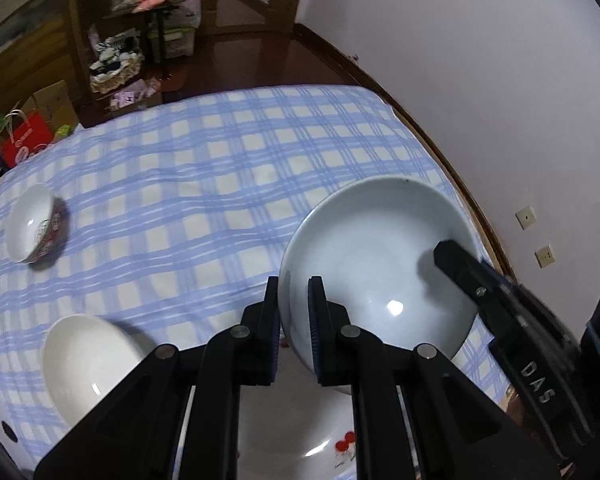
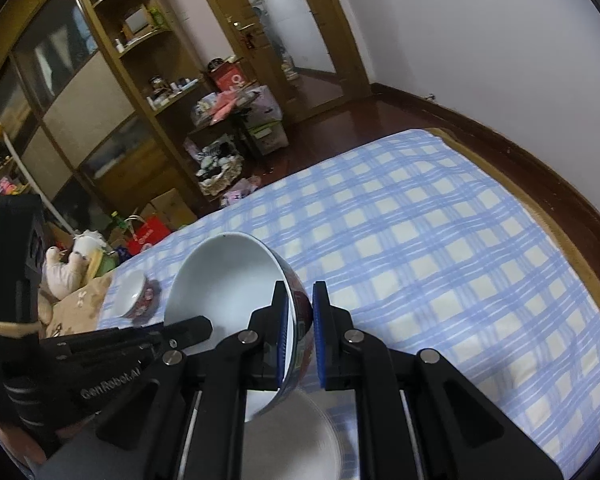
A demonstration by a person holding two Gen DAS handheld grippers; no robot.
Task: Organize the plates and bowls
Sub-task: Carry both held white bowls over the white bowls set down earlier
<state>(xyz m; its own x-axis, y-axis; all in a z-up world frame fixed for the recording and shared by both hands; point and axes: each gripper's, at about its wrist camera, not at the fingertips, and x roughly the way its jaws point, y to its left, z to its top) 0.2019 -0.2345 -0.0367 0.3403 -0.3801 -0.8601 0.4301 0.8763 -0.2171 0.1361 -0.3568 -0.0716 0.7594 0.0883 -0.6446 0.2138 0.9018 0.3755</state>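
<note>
A large pale bowl (image 1: pixel 380 264) with a red-and-blue patterned outside is held by both grippers above a white plate (image 1: pixel 292 432) with a red flower mark. My left gripper (image 1: pixel 293 300) is shut on its left rim. My right gripper (image 2: pixel 300 308) is shut on the opposite rim of the same bowl (image 2: pixel 228 280), which tilts over the plate (image 2: pixel 296 440). A small patterned bowl (image 1: pixel 34 222) lies at the far left of the blue checked cloth; it also shows in the right wrist view (image 2: pixel 134 294). A plain white bowl (image 1: pixel 86 360) sits at the near left.
The blue checked cloth (image 1: pixel 228 168) covers the table, which runs along a white wall (image 1: pixel 480 60) on the right. Wooden shelves (image 2: pixel 112 92), boxes and a red bag (image 1: pixel 24 140) stand beyond the far and left edges.
</note>
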